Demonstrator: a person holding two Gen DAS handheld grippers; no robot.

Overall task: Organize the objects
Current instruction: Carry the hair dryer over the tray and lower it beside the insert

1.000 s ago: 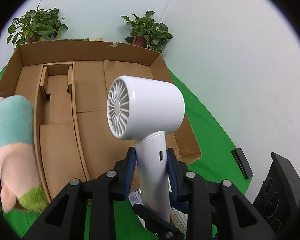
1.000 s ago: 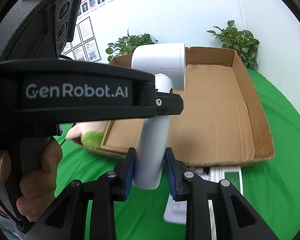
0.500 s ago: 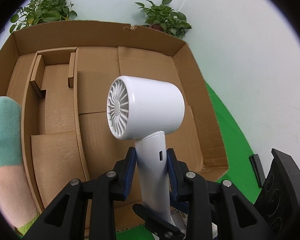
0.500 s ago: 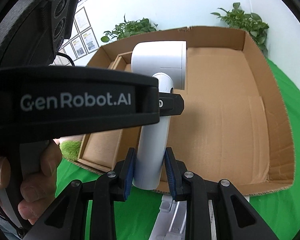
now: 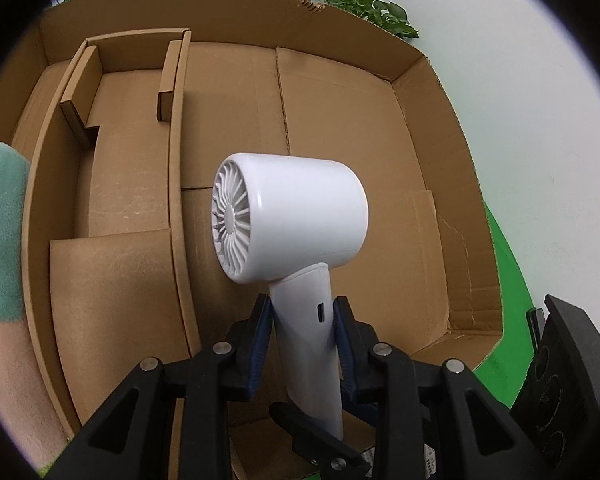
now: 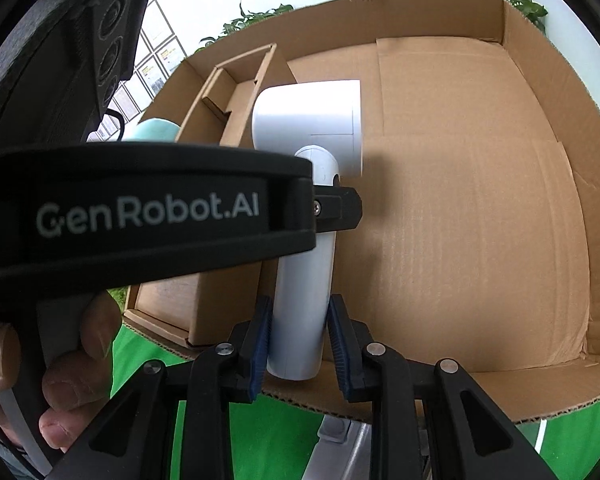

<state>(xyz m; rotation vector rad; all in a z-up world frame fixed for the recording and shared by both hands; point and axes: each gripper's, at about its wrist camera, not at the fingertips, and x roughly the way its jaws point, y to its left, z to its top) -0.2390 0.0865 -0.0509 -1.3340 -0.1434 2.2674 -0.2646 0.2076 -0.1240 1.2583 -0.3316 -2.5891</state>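
Observation:
A white hair dryer [image 5: 296, 216] hangs over the wide compartment of an open cardboard box [image 5: 452, 120], barrel level and handle pointing down toward me. My left gripper [image 5: 303, 330] is shut on the upper handle, blue pads on both sides. In the right wrist view the hair dryer [image 6: 312, 120] has its lower handle between the pads of my right gripper [image 6: 298, 340], which is shut on it. The left gripper's black body [image 6: 140, 216] fills the left of that view, held by a person's hand [image 6: 60, 360]. Whether the dryer touches the box floor is hidden.
A cardboard divider [image 5: 176, 160] splits off narrow compartments on the box's left. A teal and pink plush toy [image 5: 0, 240] lies at the left edge. Green cloth [image 5: 508, 300] lies under the box. Potted plants [image 5: 364, 0] stand behind it by the white wall.
Both grippers have carried the hair dryer forward and down over the box. The box floor now fills most of both views and the green cloth has slid out to the edges.

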